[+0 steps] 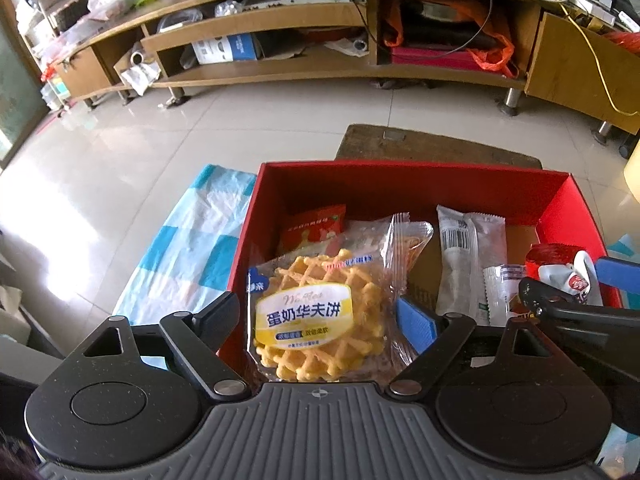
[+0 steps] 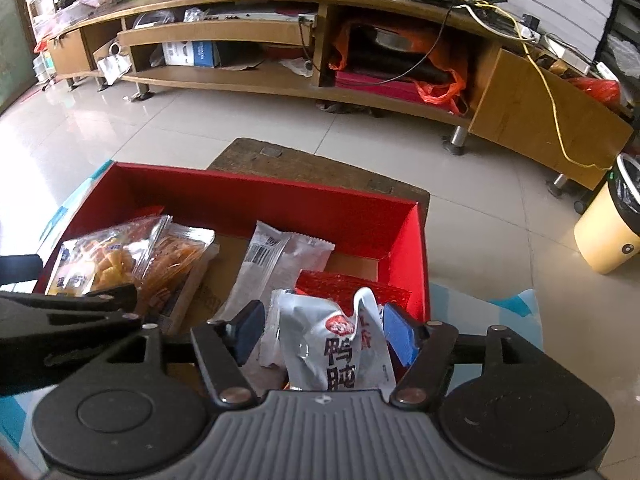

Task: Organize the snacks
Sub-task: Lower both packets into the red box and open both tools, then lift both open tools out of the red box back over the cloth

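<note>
A red box holds several snack packets and also shows in the right wrist view. My left gripper is open over the box's near left, its fingers on either side of a yellow waffle packet without pressing it. My right gripper is open at the box's near right, its fingers on either side of a silver and red duck snack packet; that packet shows in the left wrist view. A red packet lies behind it. A long silver packet lies mid-box.
The box sits on a blue and white checked cloth, with a dark wooden stool behind it. A long wooden TV cabinet runs along the far wall. A yellow bin stands on the tiled floor to the right.
</note>
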`<state>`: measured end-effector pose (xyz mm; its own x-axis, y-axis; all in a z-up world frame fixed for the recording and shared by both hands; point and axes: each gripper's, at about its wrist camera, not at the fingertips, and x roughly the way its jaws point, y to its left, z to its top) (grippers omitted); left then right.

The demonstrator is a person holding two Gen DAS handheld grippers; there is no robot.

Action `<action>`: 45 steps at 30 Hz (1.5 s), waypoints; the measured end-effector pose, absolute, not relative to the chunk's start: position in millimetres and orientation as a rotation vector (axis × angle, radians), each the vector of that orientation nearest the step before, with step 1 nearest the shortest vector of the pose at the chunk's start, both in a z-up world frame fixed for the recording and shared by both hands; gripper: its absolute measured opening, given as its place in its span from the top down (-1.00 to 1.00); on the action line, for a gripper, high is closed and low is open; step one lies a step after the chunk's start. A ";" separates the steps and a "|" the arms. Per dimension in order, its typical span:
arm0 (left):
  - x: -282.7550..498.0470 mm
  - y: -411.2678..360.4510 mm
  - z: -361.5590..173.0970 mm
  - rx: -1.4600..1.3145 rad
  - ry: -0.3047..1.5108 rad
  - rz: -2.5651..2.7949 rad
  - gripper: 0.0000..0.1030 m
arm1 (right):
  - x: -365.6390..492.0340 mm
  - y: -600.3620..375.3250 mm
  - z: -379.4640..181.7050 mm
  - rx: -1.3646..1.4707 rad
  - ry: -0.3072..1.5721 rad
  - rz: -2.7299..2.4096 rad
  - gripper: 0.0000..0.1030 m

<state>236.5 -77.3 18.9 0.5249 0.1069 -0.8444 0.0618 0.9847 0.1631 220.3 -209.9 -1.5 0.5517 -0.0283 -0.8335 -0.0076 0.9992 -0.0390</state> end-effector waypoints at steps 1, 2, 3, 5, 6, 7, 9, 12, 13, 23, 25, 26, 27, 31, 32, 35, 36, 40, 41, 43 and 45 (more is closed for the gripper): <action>236.0 -77.6 20.0 0.184 1.014 0.027 -0.74 | 220.0 -209.9 -1.1 -0.038 0.983 -0.013 -0.22; 236.0 -77.9 20.3 0.184 1.011 0.028 -0.74 | 219.7 -210.0 -0.4 -0.035 0.978 -0.014 -0.22; 235.9 -77.4 21.2 0.182 1.009 0.029 -0.74 | 219.5 -210.4 0.3 -0.031 0.973 -0.012 -0.22; 236.1 -75.2 22.4 0.176 1.010 0.028 -0.74 | 220.0 -210.5 0.6 -0.029 0.979 -0.007 -0.25; 236.1 -73.9 23.1 0.172 1.010 0.027 -0.74 | 220.3 -210.9 0.6 -0.026 0.982 -0.004 -0.28; 235.9 -72.5 23.8 0.167 1.011 0.026 -0.76 | 220.1 -211.5 1.0 -0.021 0.979 0.002 -0.30; 235.2 -69.6 25.8 0.156 1.009 0.024 -0.78 | 219.6 -212.9 2.7 -0.008 0.978 0.012 -0.30; 233.9 -67.4 29.2 0.144 1.004 0.019 -0.79 | 218.1 -213.7 6.7 0.001 0.969 0.025 -0.31; 233.1 -67.2 30.5 0.141 1.002 0.016 -0.79 | 217.4 -214.6 7.8 0.006 0.967 0.030 -0.32; 209.9 -74.1 40.1 0.097 1.032 -0.098 -0.82 | 186.7 -239.3 23.1 -0.014 0.957 0.047 -0.34; 200.3 -79.2 41.0 0.092 1.041 -0.134 -0.82 | 177.2 -249.9 23.2 -0.009 0.970 0.042 -0.34; 194.7 -82.8 41.0 0.090 1.050 -0.157 -0.83 | 170.8 -256.8 22.7 0.000 0.977 0.039 -0.34; 189.7 -85.9 40.6 0.089 1.058 -0.176 -0.83 | 164.7 -262.7 21.7 0.009 0.984 0.036 -0.34; 167.1 -102.6 33.0 0.099 1.097 -0.257 -0.84 | 139.1 -286.9 12.4 0.029 1.036 0.027 -0.34; 160.8 -108.5 29.5 0.112 1.106 -0.274 -0.85 | 132.0 -291.3 8.4 0.022 1.056 0.030 -0.34; 148.8 -122.7 19.1 0.140 1.130 -0.301 -0.85 | 112.2 -300.6 -2.8 0.021 1.095 0.031 -0.34; 146.3 -126.7 15.4 0.146 1.139 -0.306 -0.85 | 105.6 -301.9 -7.8 0.028 1.114 0.042 -0.35; 144.2 -138.7 3.3 0.135 1.183 -0.326 -0.85 | 86.5 -297.1 -24.9 0.019 1.173 0.113 -0.35; 144.0 -142.8 -0.9 0.130 1.199 -0.332 -0.85 | 82.6 -295.0 -27.7 0.010 1.176 0.134 -0.36; 144.2 -148.2 -8.4 0.105 1.223 -0.317 -0.87 | 76.6 -292.6 -32.9 0.011 1.183 0.174 -0.42; 147.7 -154.8 -18.2 0.046 1.264 -0.307 -0.87 | 72.9 -291.6 -37.9 0.009 1.194 0.212 -0.43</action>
